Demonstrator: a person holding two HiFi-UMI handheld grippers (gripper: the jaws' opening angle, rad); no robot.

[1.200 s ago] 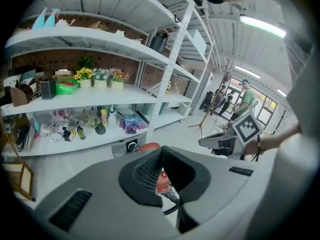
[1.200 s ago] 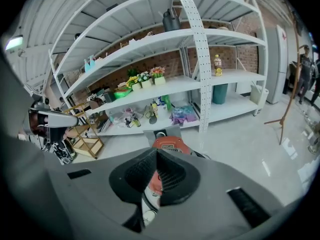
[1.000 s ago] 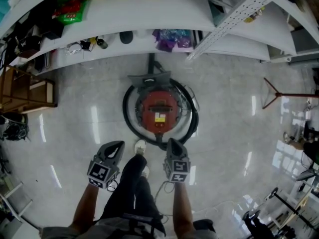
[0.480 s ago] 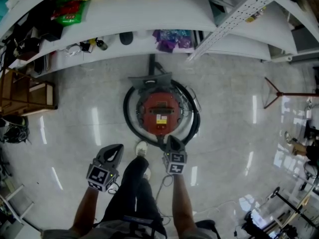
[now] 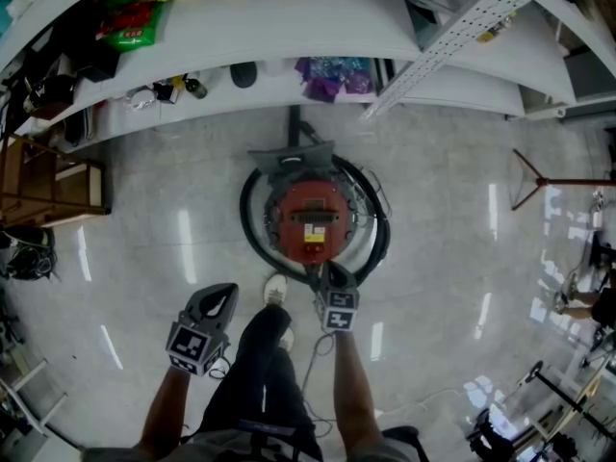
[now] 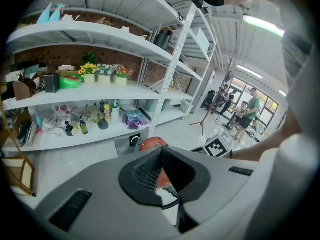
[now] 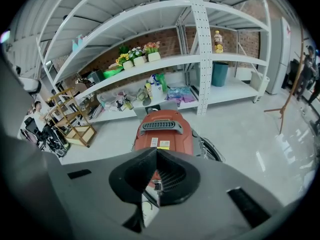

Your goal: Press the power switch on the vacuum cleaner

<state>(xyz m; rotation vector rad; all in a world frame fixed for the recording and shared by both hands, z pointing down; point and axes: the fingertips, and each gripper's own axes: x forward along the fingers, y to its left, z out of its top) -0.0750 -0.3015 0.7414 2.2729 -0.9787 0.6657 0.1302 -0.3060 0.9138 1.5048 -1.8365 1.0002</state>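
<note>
The red vacuum cleaner (image 5: pixel 310 218) stands on the pale floor, ringed by its black hose (image 5: pixel 252 243). My right gripper (image 5: pixel 328 270) hangs over the vacuum's near edge with its jaws closed together and nothing between them. In the right gripper view the vacuum cleaner (image 7: pixel 165 131) fills the space just beyond the right gripper (image 7: pixel 156 152); I cannot pick out the power switch. My left gripper (image 5: pixel 224 295) is held further back on the left, also shut and empty. In the left gripper view only the vacuum cleaner's top (image 6: pixel 152 144) peeks over the left gripper (image 6: pixel 161 150).
White shelving (image 5: pixel 289 27) with bottles and a purple bag (image 5: pixel 332 73) runs behind the vacuum. A wooden rack (image 5: pixel 48 176) stands at the left, a thin-legged stand (image 5: pixel 539 183) at the right. The person's shoe (image 5: pixel 274 287) is between the grippers, and a cable (image 5: pixel 313 354) lies on the floor.
The right gripper has moved forward to the vacuum's near edge. The left gripper has barely shifted.
</note>
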